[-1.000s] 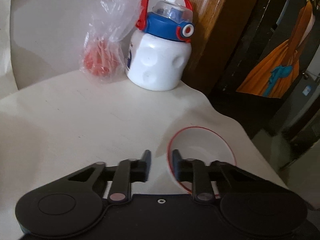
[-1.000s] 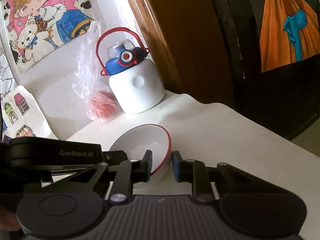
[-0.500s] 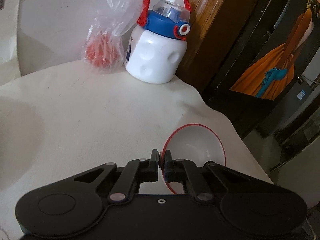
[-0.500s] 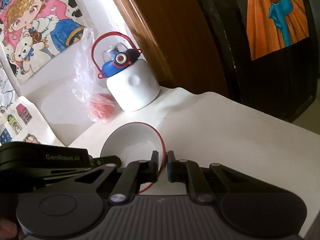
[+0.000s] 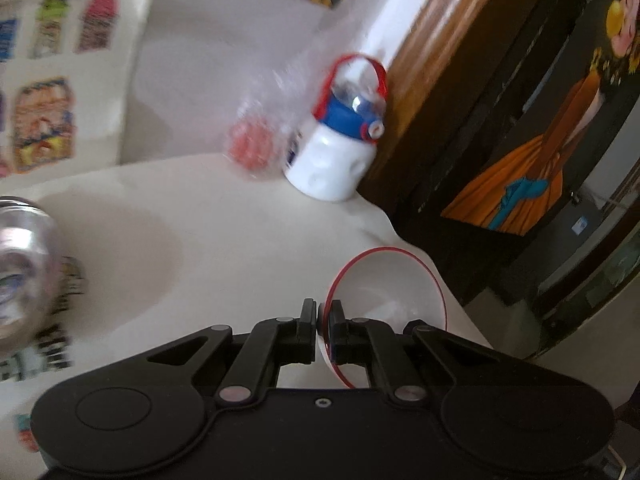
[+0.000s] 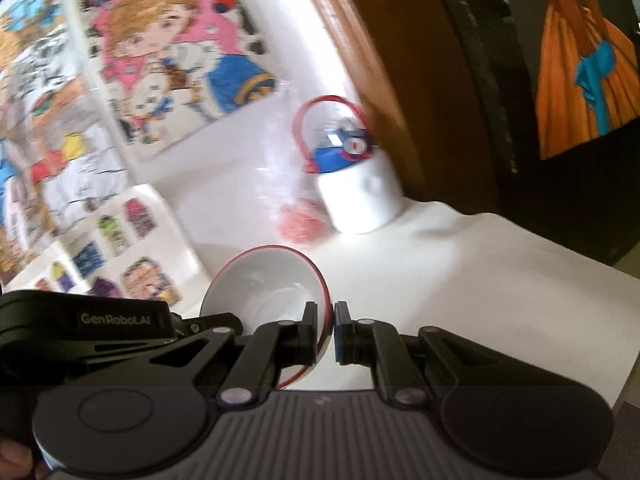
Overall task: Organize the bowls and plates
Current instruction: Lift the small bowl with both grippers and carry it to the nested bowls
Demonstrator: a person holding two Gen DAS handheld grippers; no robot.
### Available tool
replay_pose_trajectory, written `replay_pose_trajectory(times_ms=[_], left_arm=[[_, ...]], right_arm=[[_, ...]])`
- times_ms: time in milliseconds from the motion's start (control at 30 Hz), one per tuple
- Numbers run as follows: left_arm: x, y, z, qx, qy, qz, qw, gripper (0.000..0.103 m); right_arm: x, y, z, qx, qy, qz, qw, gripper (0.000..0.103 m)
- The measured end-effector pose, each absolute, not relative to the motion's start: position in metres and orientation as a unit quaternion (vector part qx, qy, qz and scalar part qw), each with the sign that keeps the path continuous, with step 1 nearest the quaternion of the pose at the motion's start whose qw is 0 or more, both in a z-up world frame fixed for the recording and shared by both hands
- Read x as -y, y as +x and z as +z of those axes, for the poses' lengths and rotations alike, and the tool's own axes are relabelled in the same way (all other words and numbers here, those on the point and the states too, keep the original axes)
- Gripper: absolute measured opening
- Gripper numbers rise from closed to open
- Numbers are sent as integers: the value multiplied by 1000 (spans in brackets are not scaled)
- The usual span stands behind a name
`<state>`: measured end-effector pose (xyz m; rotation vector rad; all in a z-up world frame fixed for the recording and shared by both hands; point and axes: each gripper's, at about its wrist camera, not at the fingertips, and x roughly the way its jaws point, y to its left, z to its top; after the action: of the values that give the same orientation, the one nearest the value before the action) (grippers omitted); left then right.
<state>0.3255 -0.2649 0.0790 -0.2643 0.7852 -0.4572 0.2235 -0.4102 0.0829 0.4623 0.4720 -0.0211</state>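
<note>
Bowl (image 5: 390,284), white with a red rim, tilts above the table's (image 5: 224,236) near right edge, mouth facing left; left gripper (image 5: 319,318) pinches its left rim. From the right wrist, right gripper (image 6: 327,322) clamps the bowl's (image 6: 266,280) right rim, mouth facing up and far.

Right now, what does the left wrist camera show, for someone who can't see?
The left claw is shut on the rim of a white bowl with a red edge. Behind, a white bottle stands on the pale table.
</note>
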Motion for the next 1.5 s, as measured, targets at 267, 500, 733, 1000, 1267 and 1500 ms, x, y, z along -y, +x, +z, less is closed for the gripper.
replay_pose_trajectory(times_ms=[267, 500, 733, 1000, 1267, 1500], left_arm=[[181, 285, 108, -354, -151, -195, 902, 5], [108, 250, 117, -345, -162, -177, 907, 5], [44, 220, 117, -339, -171, -153, 912, 5], [-3, 196, 112, -330, -179, -127, 918, 6], [-17, 181, 102, -338, -175, -120, 917, 5], [-20, 175, 88, -354, -169, -120, 912, 5]], right_arm=[[336, 203, 109, -226, 206, 36, 951, 9], [272, 179, 121, -233, 186, 70, 952, 9], [214, 167, 123, -249, 166, 109, 948, 10], [177, 155, 119, -263, 151, 137, 943, 10], [169, 145, 112, -279, 152, 146, 937, 10], [166, 137, 106, -291, 143, 149, 934, 11]])
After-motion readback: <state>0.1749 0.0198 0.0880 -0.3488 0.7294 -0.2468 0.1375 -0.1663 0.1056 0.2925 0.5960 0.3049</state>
